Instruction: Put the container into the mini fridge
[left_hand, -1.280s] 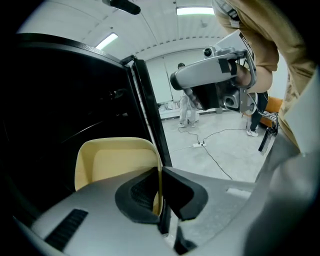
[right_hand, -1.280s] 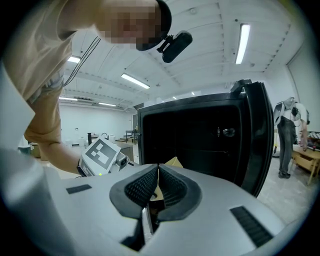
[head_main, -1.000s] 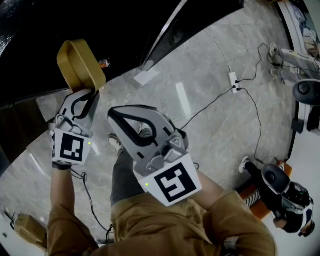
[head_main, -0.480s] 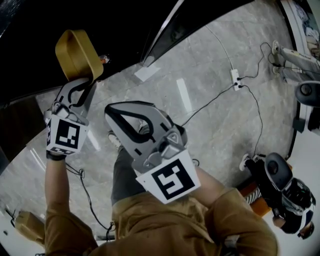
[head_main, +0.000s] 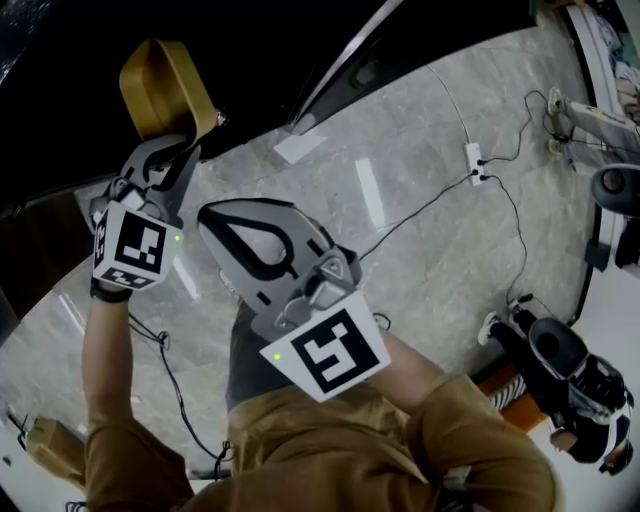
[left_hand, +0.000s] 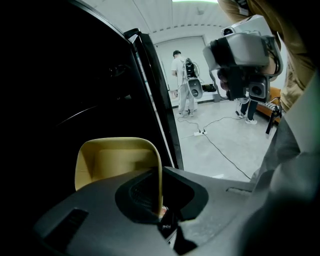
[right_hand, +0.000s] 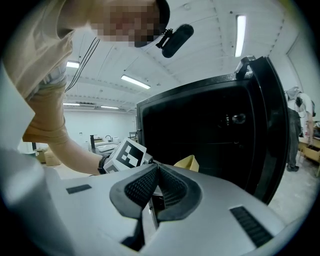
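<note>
A tan open-topped container (head_main: 165, 90) hangs at the dark mouth of the black mini fridge (head_main: 70, 60), whose door (head_main: 365, 55) stands open to the right. My left gripper (head_main: 186, 150) is shut on the container's thin wall. In the left gripper view that wall (left_hand: 115, 160) runs down between the pads of my left gripper (left_hand: 160, 202), with the fridge's interior (left_hand: 60, 75) behind. My right gripper (head_main: 213, 226) hovers lower and to the right, shut and empty. In the right gripper view its pads (right_hand: 165, 187) meet, and a corner of the container (right_hand: 187, 162) shows before the fridge (right_hand: 200, 125).
A grey marble floor (head_main: 420, 260) carries a white power strip (head_main: 470, 157) and black cables (head_main: 500, 230). A white sheet (head_main: 297, 148) lies by the door's foot. Someone with black gear crouches at the lower right (head_main: 575, 385). Other people stand far back (left_hand: 181, 82).
My left gripper has carried the container slightly up and right, deeper against the fridge opening. My right gripper has drifted a little to the left and stayed shut.
</note>
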